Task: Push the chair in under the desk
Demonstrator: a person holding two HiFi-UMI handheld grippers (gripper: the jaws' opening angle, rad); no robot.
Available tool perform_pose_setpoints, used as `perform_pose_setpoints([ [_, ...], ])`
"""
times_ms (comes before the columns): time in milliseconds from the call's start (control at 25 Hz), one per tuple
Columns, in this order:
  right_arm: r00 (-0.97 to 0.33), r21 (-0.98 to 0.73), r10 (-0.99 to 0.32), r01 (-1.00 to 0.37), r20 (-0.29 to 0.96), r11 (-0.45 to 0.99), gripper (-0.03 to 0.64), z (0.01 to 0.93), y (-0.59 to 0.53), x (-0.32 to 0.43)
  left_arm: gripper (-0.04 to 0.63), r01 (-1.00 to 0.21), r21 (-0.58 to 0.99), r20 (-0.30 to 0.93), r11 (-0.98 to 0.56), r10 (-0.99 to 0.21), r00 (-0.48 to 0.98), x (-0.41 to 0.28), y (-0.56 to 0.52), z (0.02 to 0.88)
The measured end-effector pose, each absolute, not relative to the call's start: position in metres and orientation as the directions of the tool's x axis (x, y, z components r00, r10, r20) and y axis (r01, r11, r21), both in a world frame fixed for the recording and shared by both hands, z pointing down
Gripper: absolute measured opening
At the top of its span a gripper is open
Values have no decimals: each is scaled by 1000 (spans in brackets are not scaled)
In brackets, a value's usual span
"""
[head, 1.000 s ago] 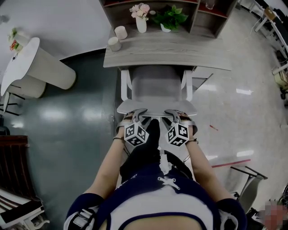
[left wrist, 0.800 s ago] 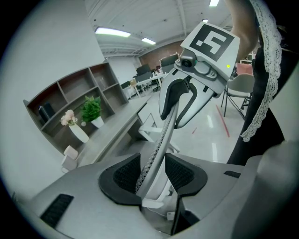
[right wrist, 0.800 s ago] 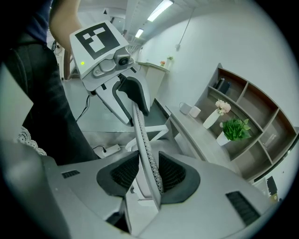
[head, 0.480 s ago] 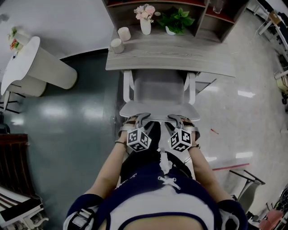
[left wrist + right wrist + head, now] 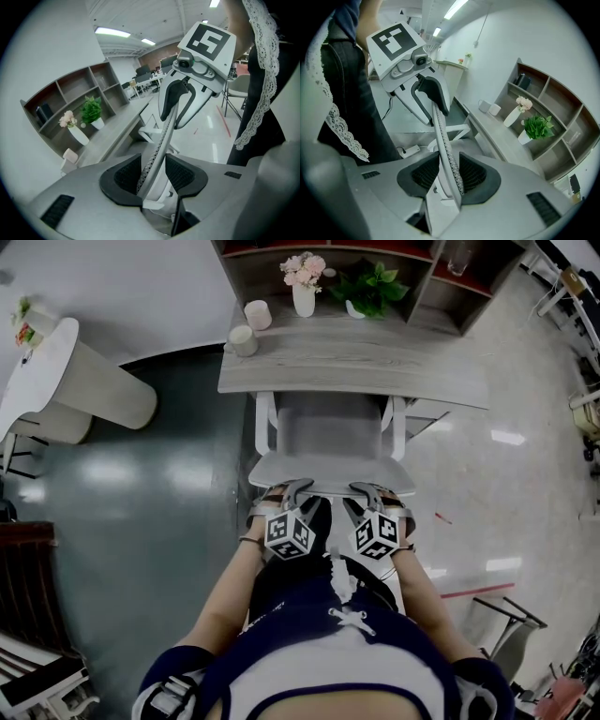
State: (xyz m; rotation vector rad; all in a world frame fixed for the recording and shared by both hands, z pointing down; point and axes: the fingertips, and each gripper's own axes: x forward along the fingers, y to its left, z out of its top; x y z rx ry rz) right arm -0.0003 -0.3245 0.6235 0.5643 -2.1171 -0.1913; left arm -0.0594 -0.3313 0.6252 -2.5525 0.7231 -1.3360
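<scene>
My left gripper (image 5: 292,489) and right gripper (image 5: 367,491) are both clamped on the top edge of the chair (image 5: 328,423) back, mesh rim pinched between the pads. The seat is partly tucked under the desk (image 5: 375,367). Further back on the desk are two pale cups (image 5: 245,337) (can't see inside), then a white vase (image 5: 303,300) holding pink flowers (image 5: 302,265) and a white pot (image 5: 355,307) with a leafy plant (image 5: 377,281).

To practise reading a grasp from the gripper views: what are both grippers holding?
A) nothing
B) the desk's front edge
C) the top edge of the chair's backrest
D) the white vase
C: each gripper view shows the chair backrest pinched between the jaws, for the left gripper and the right gripper.
</scene>
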Motion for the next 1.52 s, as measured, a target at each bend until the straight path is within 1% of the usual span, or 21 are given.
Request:
perform_pose_setpoints([
  [1520,-475,334,-467,-339,746,879,124,622,-398,-2,169,-337,-370,723,-866,-496,480,-61,-406,624],
])
